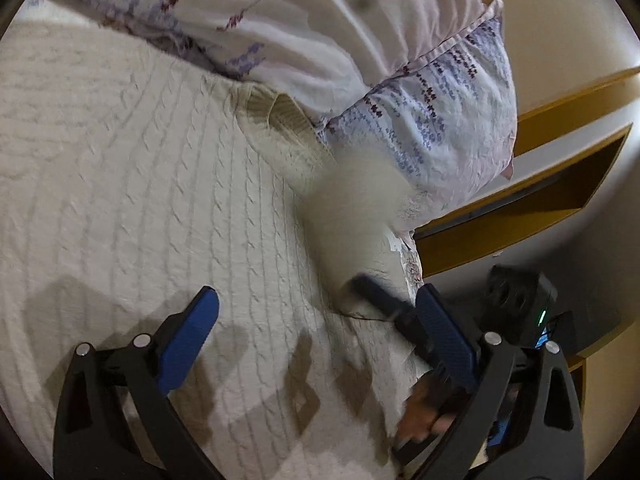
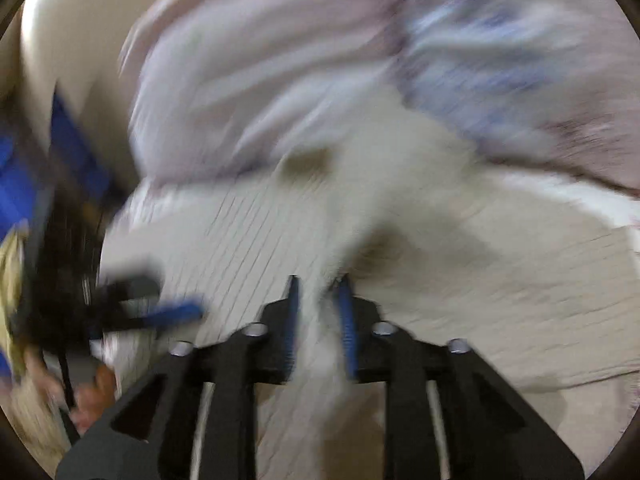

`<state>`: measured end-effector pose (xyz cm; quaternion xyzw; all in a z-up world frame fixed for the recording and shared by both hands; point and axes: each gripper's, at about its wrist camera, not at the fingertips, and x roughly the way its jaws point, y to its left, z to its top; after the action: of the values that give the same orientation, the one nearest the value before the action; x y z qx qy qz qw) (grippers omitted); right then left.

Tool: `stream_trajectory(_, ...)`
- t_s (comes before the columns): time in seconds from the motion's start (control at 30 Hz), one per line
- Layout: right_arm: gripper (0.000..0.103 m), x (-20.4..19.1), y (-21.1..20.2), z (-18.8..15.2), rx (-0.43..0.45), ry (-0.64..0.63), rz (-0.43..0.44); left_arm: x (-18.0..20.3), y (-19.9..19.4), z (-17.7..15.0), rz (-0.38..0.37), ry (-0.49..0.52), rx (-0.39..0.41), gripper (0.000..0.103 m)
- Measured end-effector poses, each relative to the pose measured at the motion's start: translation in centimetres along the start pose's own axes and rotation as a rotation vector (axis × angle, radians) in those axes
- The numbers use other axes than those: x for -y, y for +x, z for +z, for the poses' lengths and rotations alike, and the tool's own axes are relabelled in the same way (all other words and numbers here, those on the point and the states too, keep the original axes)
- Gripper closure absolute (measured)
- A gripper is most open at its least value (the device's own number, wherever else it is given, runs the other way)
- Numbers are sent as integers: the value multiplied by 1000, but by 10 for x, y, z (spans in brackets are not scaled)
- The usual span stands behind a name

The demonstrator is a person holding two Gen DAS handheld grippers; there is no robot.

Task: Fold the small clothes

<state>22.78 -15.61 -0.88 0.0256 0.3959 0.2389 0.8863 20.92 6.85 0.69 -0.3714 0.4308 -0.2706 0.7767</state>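
A cream cable-knit sweater (image 1: pixel 160 200) lies flat on the bed, its ribbed collar (image 1: pixel 276 108) towards the pillows. My left gripper (image 1: pixel 320 320) hovers open and wide over its lower part, with nothing between the fingers. In the left wrist view a blurred sleeve (image 1: pixel 348 216) hangs over the sweater's right side. My right gripper (image 2: pixel 318 320) stands open by a narrow gap, and a strip of that cream sleeve (image 2: pixel 320 360) runs between the jaws. The right wrist view is heavily blurred. One of the left gripper's fingers (image 2: pixel 176 314) shows at its left.
Floral pillows (image 1: pixel 440 120) and a pale quilt (image 1: pixel 320 20) lie beyond the collar. A yellow wooden shelf unit (image 1: pixel 540 200) stands right of the bed. A person's hand (image 1: pixel 424 412) holds the right gripper's handle close to my left gripper's right finger.
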Motion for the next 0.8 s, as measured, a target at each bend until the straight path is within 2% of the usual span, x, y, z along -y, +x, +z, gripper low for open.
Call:
stream_trajectory(0.1, 59, 9, -9, -14, -4, 60, 20, 3, 8, 0, 26, -4, -8, 8)
stream_trajectory(0.17, 52, 31, -26, -24, 11, 178, 37, 3, 12, 1, 35, -12, -13, 13)
stream_trajectory(0.27, 51, 58, -45, -37, 29, 348, 38, -1, 17, 4, 54, -57, -14, 27)
stream_trajectory(0.37, 51, 103, -68, -57, 81, 553, 13, -8, 21, 10, 76, -105, 7, 45)
stream_trajectory(0.43, 51, 136, -85, -68, 149, 686, -43, -13, 23, 16, 102, -119, 16, 64)
stream_trajectory(0.47, 51, 144, -86, -69, 169, 726, -62, -14, 27, 21, 117, -106, 16, 70)
stream_trajectory(0.5, 52, 155, -89, -73, 194, 775, -78, -15, 30, 24, 135, -91, 14, 86)
stream_trajectory(0.53, 53, 167, -92, -77, 221, 824, -95, -15, 32, 28, 156, -66, 15, 94)
stream_trajectory(0.67, 67, 188, -88, -73, 273, 879, -151, 2, 32, 44, 192, 52, 59, 95)
stream_trajectory(0.7, 83, 190, -89, -72, 290, 867, -180, 9, 26, 47, 188, 90, 88, 96)
stream_trajectory(0.73, 93, 192, -91, -71, 304, 852, -193, 14, 21, 48, 189, 122, 116, 96)
stream_trajectory(0.8, 94, 185, -90, -71, 331, 813, -189, 22, 10, 47, 210, 199, 178, 96)
